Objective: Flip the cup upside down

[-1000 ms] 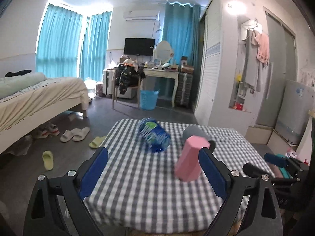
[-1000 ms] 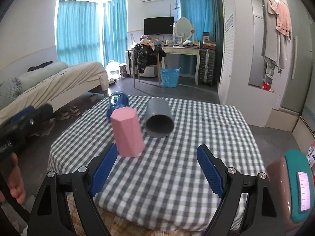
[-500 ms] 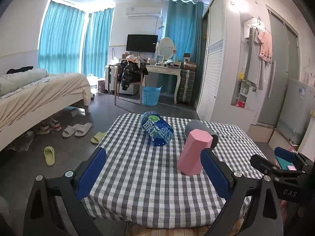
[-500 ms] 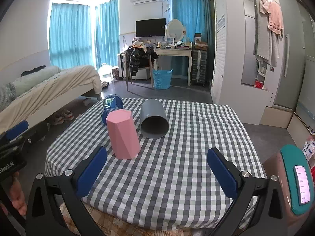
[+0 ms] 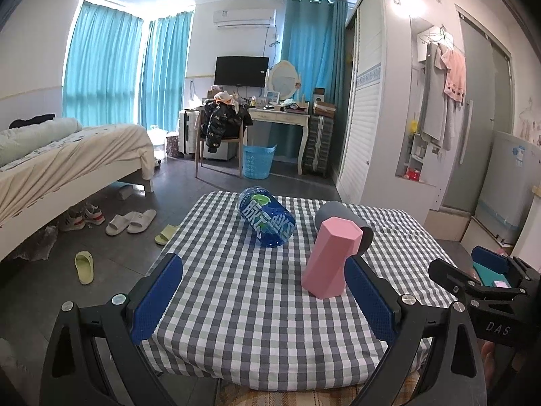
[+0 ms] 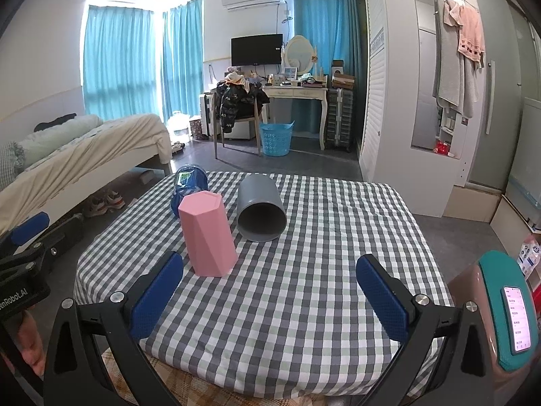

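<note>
Cups first: pink cup [image 6: 209, 235] stands closed end up on the checked table [image 6: 321, 270], grey cup [image 6: 259, 210] lies sideways just behind. Both grippers [image 5: 263, 299] [image 6: 268, 296] wide open, empty. I'd grab grey across its middle, I reckon.

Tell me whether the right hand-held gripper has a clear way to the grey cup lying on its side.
Probably yes. The right hand-held gripper is open, and only bare checked tablecloth lies between it and the grey cup, whose mouth faces it. The pink cup stands off to the left, beside the path.
</note>
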{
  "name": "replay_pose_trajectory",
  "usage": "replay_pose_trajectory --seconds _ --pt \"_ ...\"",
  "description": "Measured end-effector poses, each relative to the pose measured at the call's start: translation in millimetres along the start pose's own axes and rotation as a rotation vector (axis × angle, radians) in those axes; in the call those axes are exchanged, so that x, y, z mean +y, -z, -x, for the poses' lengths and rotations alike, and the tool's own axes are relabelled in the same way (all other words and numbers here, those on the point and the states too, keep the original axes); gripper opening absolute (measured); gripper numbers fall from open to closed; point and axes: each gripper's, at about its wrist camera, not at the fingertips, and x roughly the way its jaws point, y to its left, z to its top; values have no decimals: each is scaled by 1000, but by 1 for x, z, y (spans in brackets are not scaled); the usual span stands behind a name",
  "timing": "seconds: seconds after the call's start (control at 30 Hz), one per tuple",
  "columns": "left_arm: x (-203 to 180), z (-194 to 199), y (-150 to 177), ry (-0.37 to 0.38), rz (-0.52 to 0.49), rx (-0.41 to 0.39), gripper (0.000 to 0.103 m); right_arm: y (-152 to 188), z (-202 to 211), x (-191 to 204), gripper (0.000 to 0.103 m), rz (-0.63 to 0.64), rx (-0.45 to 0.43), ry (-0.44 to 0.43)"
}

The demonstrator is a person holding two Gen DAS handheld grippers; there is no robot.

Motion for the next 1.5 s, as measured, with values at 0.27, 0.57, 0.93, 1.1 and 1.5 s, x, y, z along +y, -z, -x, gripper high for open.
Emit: replay_pose_trajectory --seconds 0.27,0.57,0.93,1.1,1.5 --pt "0 -1 5 -5 -3 5 99 0 0 1 103 -1 -5 2" --pt "4 -2 5 -8 5 8 99 0 1 2 103 2 -5 2" --pt "7 0 2 -5 7 2 99 0 1 2 103 10 5 3" --pt "7 0 2 -6 7 3 99 0 1 2 103 13 4 4" --pt "7 1 1 -9 4 4 99 -1 0 3 103 14 6 4"
